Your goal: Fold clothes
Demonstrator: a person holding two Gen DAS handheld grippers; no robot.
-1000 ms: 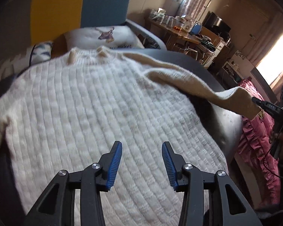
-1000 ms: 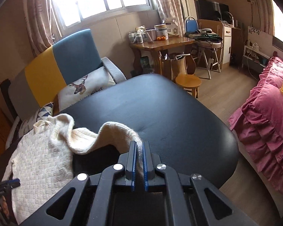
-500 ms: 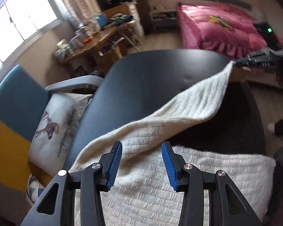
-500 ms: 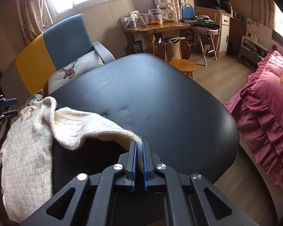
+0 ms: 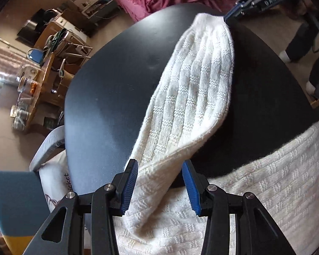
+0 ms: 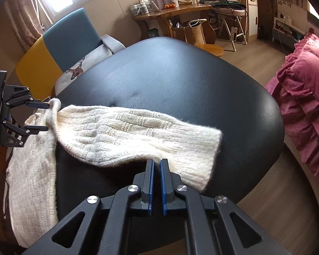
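We have swung our left tongs [image 5: 159, 188] from the sweater [image 5: 265, 191] body to its sleeve [image 6: 138, 136], half-open astride the shoulder; our right tongs [image 6: 156, 186] stay clamped on the cuff, stretched over the black surface [image 6: 180, 80].

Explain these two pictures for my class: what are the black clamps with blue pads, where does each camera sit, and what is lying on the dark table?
Each clamp is a hand-held two-finger gripper with a camera looking along its fingers. A cream knitted sweater lies on the black padded table, one sleeve stretched across it. In its own view, the right gripper is shut on the sleeve's cuff end. In the other view, the left gripper stands open, its blue pads either side of the sleeve near the shoulder, not pinching it.
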